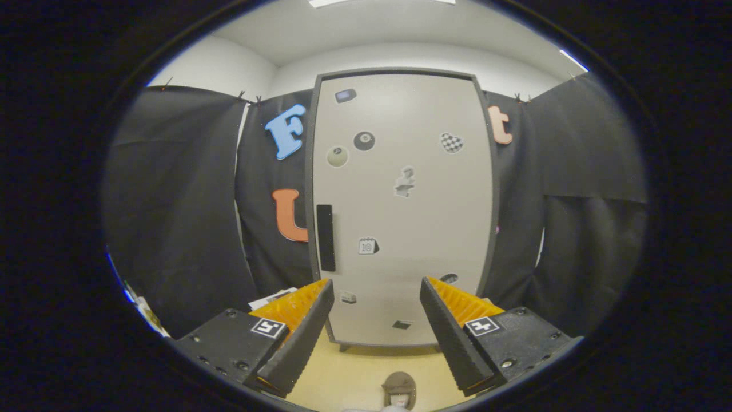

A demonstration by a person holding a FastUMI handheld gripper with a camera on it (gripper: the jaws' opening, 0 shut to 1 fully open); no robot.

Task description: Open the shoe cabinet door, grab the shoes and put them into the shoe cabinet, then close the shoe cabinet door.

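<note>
The shoe cabinet is seen straight ahead, standing upright on a pale floor against the booth's black cloth wall. Its single pale door is shut, so the opening step is judged not yet done.

Moving from left to right: the dark cloth wall is met first; then, near the door's left edge at mid height, a dark vertical handle is found. Because the handle is placed on that edge, the door is judged to hinge on the right and to be pulled from the left. Further right, the door face is dotted with small stickers, which appear to be decoration only. More cloth wall follows on the far right.

The gripper is held level and aimed at the lower half of the door, its two fingers spread wide apart with nothing between them. The cabinet lies beyond the fingertips, not touching them; the handle sits just above the left finger's tip.

Close below, between the fingers, a brown shoe is partly seen on the floor, its lower part cut off.
</note>
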